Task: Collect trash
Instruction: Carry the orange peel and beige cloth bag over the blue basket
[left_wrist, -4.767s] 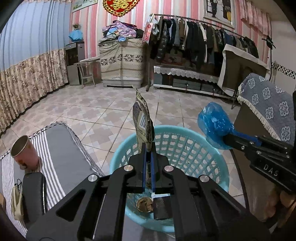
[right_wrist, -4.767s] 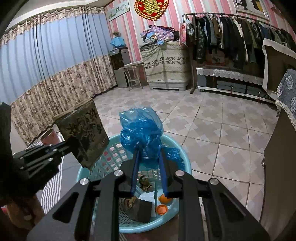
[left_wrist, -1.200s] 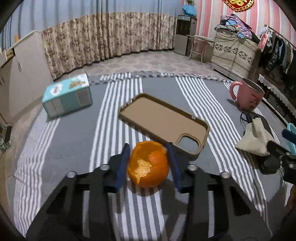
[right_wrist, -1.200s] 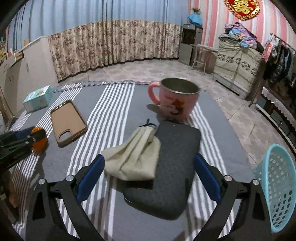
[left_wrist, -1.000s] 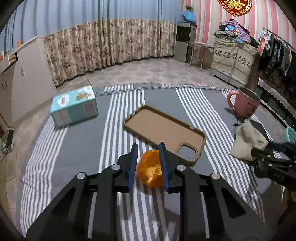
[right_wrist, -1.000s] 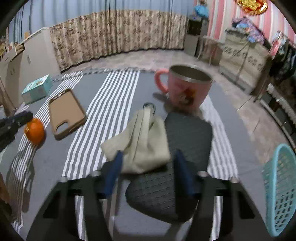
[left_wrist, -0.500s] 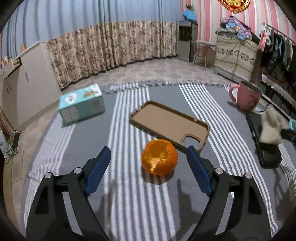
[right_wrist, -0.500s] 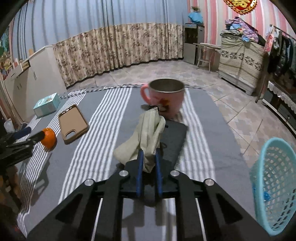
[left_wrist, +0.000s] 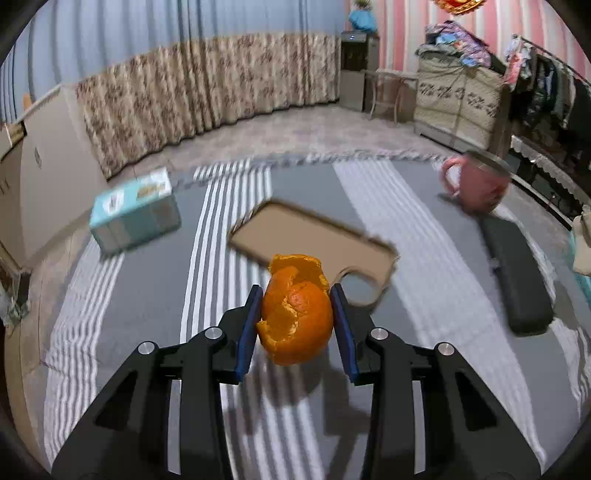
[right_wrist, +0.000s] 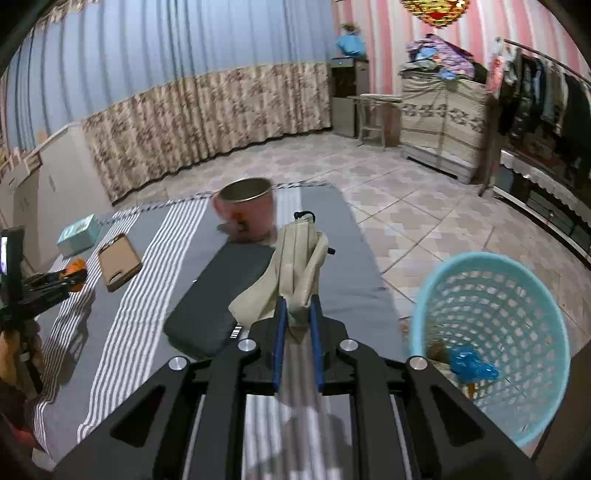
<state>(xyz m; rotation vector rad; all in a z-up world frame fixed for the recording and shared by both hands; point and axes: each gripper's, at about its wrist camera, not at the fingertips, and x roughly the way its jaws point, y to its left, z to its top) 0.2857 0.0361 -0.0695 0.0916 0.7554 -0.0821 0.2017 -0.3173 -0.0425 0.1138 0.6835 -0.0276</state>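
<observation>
Above the grey striped cloth worktop (left_wrist: 147, 295), left tongs (left_wrist: 297, 321) were closing on a torn, dimpled orange peel (left_wrist: 295, 314); right tongs (right_wrist: 297, 325) clamped a crumpled beige mask (right_wrist: 295, 266) beside a perforated turquoise plastic basket (right_wrist: 491, 314).

My left gripper (left_wrist: 295, 325): black angular frame w/ cut-outs, silver screws, blue pads on fingers (left_wrist: 248, 338). Right gripper (right_wrist: 298, 325) same build: black, silver screws, blue-lined fingers (right_wrist: 279, 339).
</observation>
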